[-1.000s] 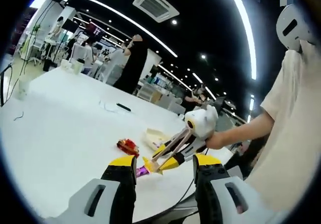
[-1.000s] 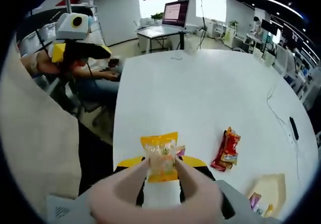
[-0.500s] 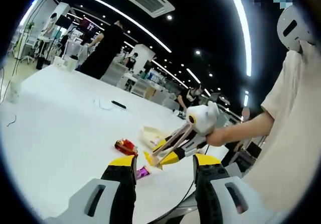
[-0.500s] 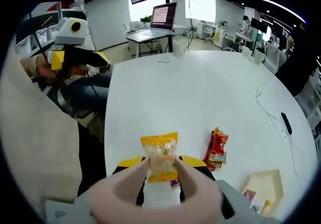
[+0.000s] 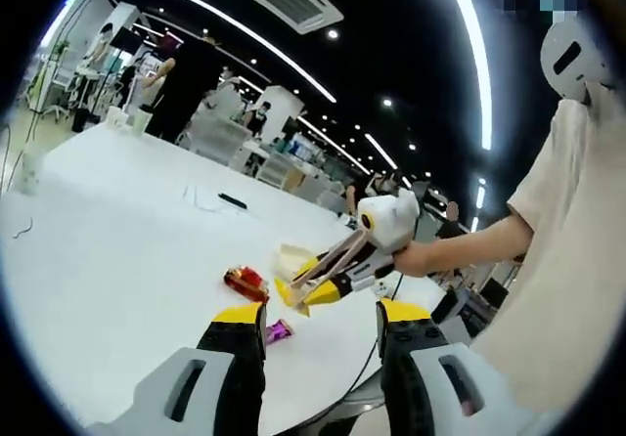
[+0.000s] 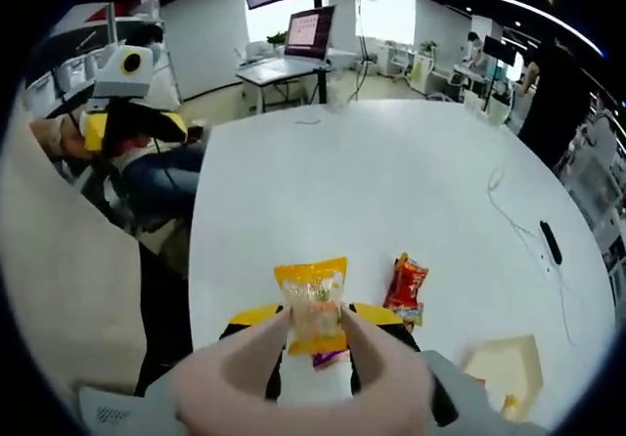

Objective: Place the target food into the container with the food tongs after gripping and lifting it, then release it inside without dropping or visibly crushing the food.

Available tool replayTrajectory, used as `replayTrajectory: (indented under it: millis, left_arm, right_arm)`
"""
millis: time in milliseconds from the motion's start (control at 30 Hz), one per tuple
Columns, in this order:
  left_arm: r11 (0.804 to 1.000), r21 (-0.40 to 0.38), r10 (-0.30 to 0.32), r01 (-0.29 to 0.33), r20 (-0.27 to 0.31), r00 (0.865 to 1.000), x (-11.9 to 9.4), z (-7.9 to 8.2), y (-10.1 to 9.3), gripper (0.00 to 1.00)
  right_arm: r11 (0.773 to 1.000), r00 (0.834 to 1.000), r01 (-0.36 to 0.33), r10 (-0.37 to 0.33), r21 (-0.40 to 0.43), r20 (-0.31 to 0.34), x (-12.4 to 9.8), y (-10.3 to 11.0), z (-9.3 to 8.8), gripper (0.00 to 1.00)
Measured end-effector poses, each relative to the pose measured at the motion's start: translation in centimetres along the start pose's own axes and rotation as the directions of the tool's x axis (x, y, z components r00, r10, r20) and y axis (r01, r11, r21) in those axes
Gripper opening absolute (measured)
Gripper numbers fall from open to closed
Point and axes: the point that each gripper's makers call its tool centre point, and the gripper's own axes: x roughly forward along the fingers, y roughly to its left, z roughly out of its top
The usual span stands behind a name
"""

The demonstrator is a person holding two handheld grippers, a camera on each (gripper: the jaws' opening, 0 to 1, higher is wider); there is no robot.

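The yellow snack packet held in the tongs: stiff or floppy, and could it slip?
The yellow snack packet probably is light and fairly floppy: thin wrapper, standing up between the tongs. It looks glossy, so it might slip; squeezing harder could crush the food inside.

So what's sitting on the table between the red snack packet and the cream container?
Nothing: in the right gripper view, bare white table separates the red snack packet from the cream container.

Yellow packet — lower end hidden between the tong arms; printing too blurred to be read.
Purple packet — mostly covered by the tongs and the yellow packet.
Container — cut off at the round edge of the right gripper view; contents too small to be told.
Red packet — label illegible.
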Motion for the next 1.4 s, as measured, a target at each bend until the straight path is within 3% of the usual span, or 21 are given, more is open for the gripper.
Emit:
replayTrajectory:
  millis: [167, 667, 1400]
  left_arm:
    - [1.0, -0.012, 0.015, -0.015, 0.001, 1.0, -0.7, -0.5, 0.1, 0.45]
    - [0.997, -0.046, 0.061, -0.06, 0.011, 0.998, -2.4, -1.6, 0.5, 0.45]
    - [0.994, -0.074, 0.086, -0.085, 0.009, 0.996, -2.6, -2.3, 0.7, 0.45]
  right_arm:
    - [1.0, 1.0, -0.005, 0.005, -0.004, -0.019, 0.6, -0.2, -0.2, 0.26]
    - [0.995, 0.987, -0.068, 0.057, -0.069, -0.152, 4.1, 0.8, -3.4, 0.26]
    - [0.991, 0.98, -0.082, 0.061, -0.105, -0.188, 5.1, 1.0, -4.6, 0.28]
